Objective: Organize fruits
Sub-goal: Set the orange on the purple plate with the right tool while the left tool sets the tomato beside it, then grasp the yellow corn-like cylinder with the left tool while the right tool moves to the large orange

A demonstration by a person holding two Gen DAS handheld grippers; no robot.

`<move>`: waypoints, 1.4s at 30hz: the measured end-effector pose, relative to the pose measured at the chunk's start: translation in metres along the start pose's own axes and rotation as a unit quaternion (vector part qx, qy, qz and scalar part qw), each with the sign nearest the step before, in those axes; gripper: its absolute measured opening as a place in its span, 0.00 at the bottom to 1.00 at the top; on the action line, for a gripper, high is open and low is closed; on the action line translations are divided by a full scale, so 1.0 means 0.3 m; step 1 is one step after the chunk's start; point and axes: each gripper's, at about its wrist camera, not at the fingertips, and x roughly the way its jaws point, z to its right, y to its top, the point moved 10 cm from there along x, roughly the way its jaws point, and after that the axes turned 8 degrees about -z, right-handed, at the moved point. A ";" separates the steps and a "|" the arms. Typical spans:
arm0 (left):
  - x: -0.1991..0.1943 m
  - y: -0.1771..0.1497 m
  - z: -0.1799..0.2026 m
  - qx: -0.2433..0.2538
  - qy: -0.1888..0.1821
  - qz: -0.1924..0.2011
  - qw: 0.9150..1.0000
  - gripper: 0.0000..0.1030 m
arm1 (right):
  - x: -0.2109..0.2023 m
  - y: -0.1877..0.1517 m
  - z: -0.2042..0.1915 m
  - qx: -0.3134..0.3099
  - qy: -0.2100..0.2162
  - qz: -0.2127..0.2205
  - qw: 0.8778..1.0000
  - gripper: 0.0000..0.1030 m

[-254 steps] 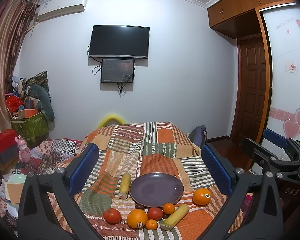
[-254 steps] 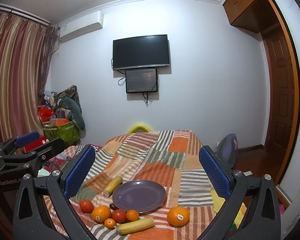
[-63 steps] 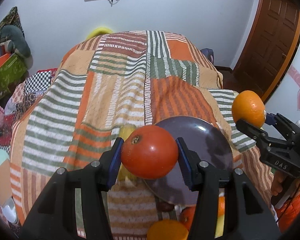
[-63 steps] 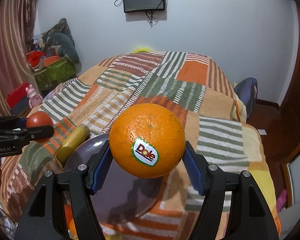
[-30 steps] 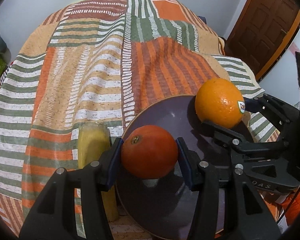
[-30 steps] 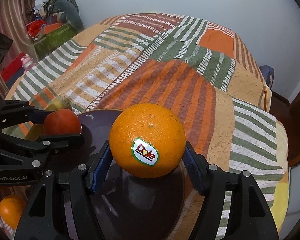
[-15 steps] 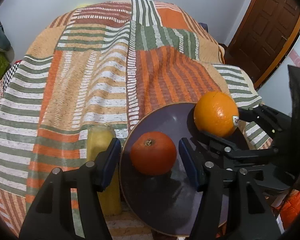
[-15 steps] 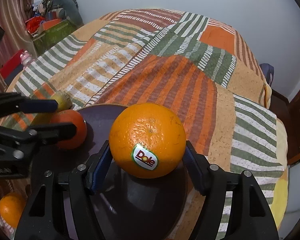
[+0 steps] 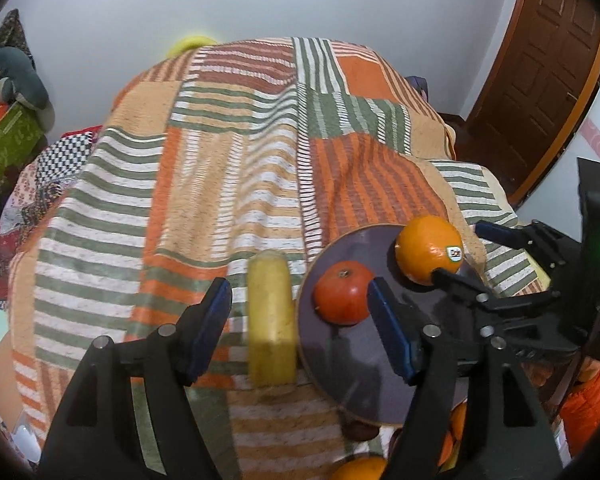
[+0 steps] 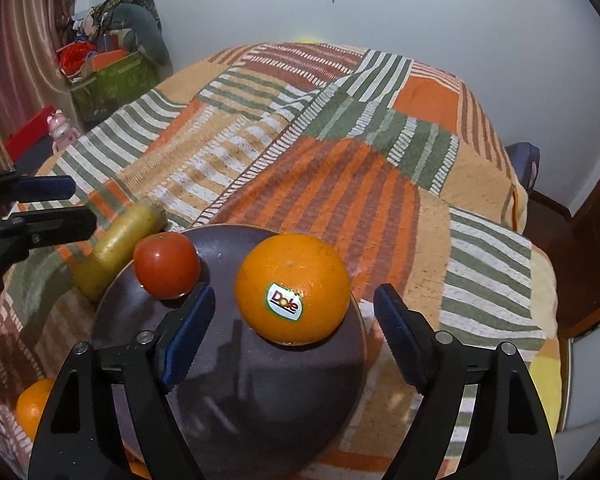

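The left gripper (image 9: pixel 298 326) has let go, and its jaws are opening. Nothing is squeezed between its blue pads. The red tomato (image 9: pixel 342 293) sits on the dark plate (image 9: pixel 364 376), just past the tip of the right-hand pad and partly behind it, so it lies off to the right of the gap. A yellow corn cob (image 9: pixel 270 320) lies on the striped blanket (image 9: pixel 220 160), ahead of the gap between the jaws and just beside the plate's rim.

The right gripper (image 10: pixel 294 330) has let go too, and its jaws are opening. The big orange (image 10: pixel 293 289) with the sticker rests on the plate (image 10: pixel 260 400), just ahead of the gap, and neither pad touches it. The tomato (image 10: pixel 167 265) is past the left pad, near the plate's edge, and the corn cob (image 10: pixel 120 246) lies farther out on that side.

More orange fruit (image 9: pixel 358 470) peeks out below the plate, behind the left gripper's right finger, but it is too hidden to tell how many there are.
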 end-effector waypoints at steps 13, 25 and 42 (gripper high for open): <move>0.050 -0.177 -0.108 -0.023 0.016 -0.049 0.998 0.72 | -0.140 -0.127 0.024 0.030 -0.014 0.007 0.999 0.79; 0.165 -0.189 -0.099 -0.015 0.024 -0.055 0.998 0.55 | -0.154 -0.253 0.064 0.081 -0.002 -0.016 0.997 0.79; 0.118 -0.276 -0.106 -0.050 -0.004 -0.061 0.997 0.35 | -0.198 -0.275 -0.036 0.072 0.033 -0.004 0.997 0.79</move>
